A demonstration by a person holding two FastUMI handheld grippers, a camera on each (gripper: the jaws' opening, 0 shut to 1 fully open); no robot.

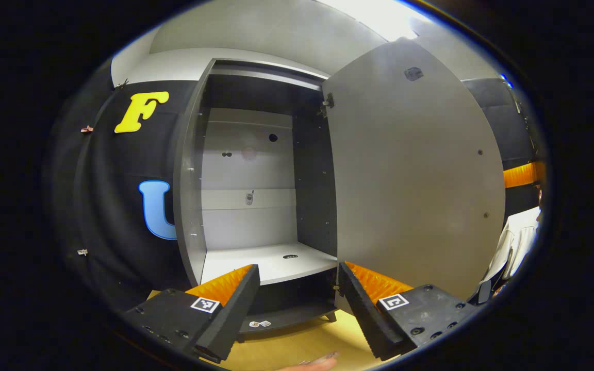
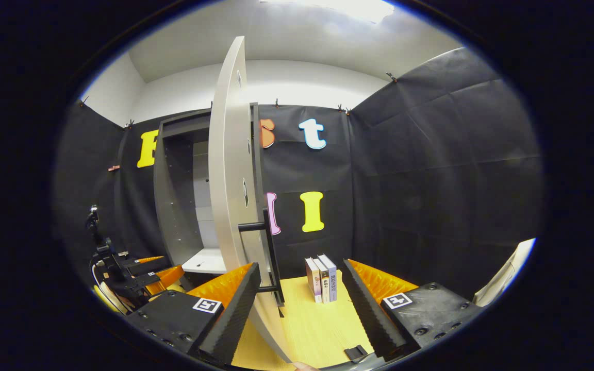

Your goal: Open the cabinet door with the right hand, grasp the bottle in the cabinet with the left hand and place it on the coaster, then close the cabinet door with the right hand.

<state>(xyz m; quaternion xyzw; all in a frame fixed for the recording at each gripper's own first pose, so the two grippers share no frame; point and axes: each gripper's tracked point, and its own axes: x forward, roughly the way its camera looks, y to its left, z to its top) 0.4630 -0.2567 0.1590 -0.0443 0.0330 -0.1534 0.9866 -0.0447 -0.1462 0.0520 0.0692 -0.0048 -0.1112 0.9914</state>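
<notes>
With its door swung wide to the right, the cabinet stands open on the wooden table; its white shelf is bare, bottle not seen inside, and I cannot tell where it or the coaster lies. From the right gripper view the door is seen edge-on, its black bar handle just ahead of the right gripper, whose fingers are spread apart and touch nothing. Left gripper faces the cabinet opening, fingers spread, holding nothing; it appears also at the left in the right gripper view. Three books stand upright on the table beyond the door. Small black object lies near the table's front edge.
</notes>
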